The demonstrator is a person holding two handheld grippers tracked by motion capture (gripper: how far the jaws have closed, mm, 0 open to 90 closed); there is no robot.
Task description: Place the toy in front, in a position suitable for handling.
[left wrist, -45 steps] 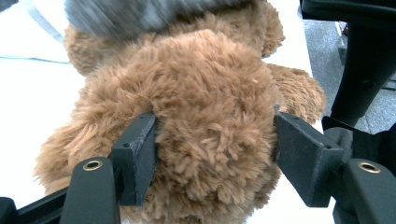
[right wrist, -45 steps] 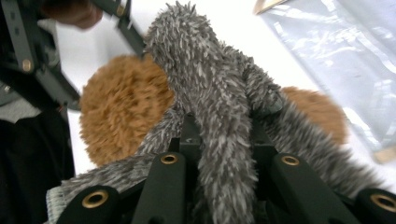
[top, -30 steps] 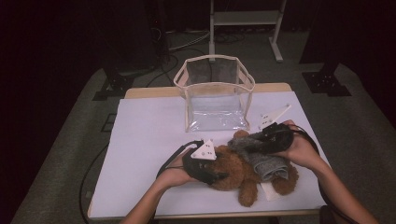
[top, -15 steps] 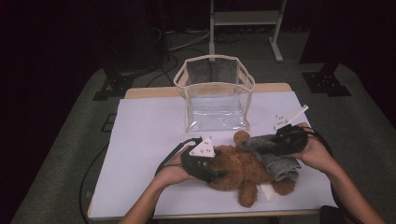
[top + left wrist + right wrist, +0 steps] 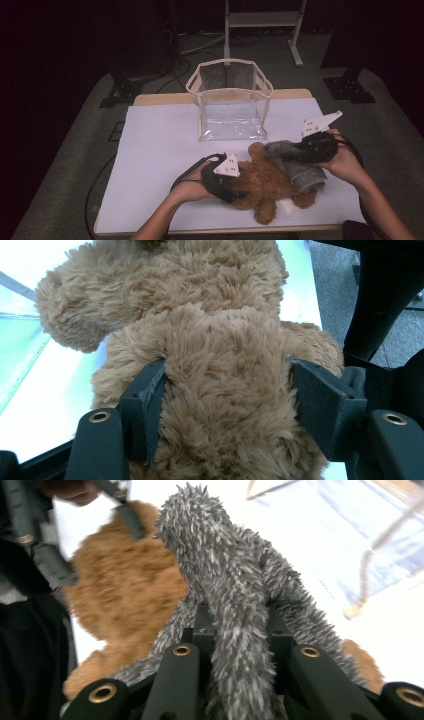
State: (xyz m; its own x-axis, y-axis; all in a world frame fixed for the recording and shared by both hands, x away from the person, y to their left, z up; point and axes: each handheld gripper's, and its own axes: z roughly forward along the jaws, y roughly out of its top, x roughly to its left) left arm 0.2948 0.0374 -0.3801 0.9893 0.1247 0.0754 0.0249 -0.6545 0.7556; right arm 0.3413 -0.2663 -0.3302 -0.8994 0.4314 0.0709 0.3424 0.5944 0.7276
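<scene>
A brown teddy bear (image 5: 260, 184) lies on the white table (image 5: 160, 150) near its front edge. My left gripper (image 5: 234, 192) is shut on the bear's body; in the left gripper view both pads (image 5: 150, 405) press into the teddy bear's (image 5: 220, 355) fur. A grey fuzzy cloth (image 5: 300, 172) lies over the bear's right side. My right gripper (image 5: 300, 152) is shut on it, and in the right gripper view the grey fuzzy cloth (image 5: 235, 590) runs up from between the jaws, with the teddy bear (image 5: 125, 590) behind at the left.
A clear plastic bag (image 5: 230, 102) with a cream rim stands open at the table's far middle. Cables trail off the left front of the table. A metal stand (image 5: 262, 20) and dark equipment feet are on the floor beyond.
My right hand has shifted to the right with the grey cloth in its grip, drawing the cloth that way. My left hand has kept still on the bear.
</scene>
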